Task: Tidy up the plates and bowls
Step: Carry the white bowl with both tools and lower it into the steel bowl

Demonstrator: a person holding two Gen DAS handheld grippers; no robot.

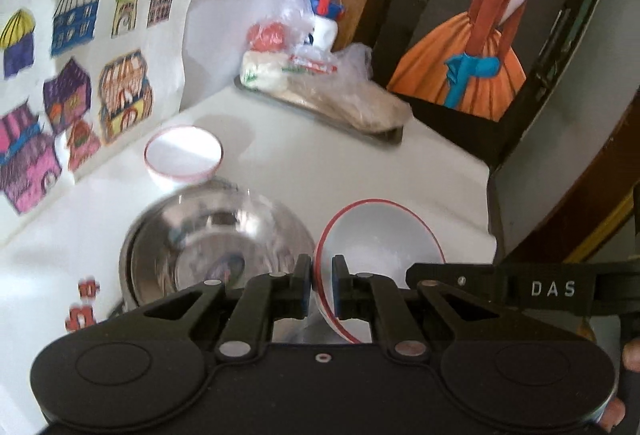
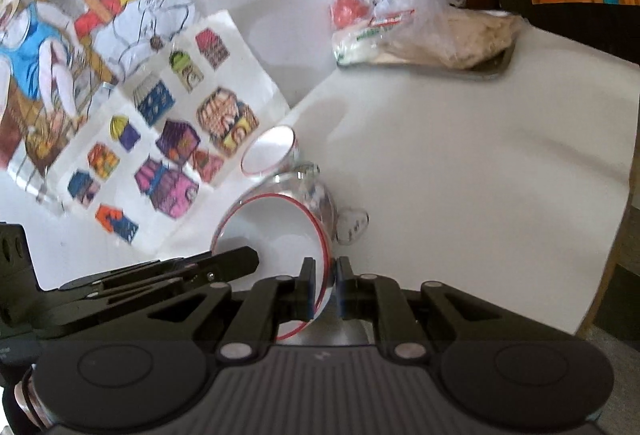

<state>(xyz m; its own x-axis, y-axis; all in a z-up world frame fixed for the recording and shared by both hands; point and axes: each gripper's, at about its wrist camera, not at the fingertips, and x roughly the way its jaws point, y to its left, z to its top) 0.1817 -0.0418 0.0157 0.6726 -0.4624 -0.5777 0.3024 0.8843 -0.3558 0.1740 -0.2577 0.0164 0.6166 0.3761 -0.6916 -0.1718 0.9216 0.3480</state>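
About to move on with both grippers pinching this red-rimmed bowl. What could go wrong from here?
1. The left gripper and right gripper each hold only the thin rim of the red-rimmed bowl; it may slip or twist.
2. The steel bowl sits right beside it, and the small bowl just beyond; a swing could knock either.

steel bowl (image 1: pixel 216 247) motion-blurred, painting (image 1: pixel 480 35) cropped

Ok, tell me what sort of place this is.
Probably a home dining or kitchen corner, with a child around. A white-covered table holds a red-rimmed white bowl and a shiny steel bowl, bagged groceries on a tray sit at the back, and hand-coloured house drawings hang on the wall.
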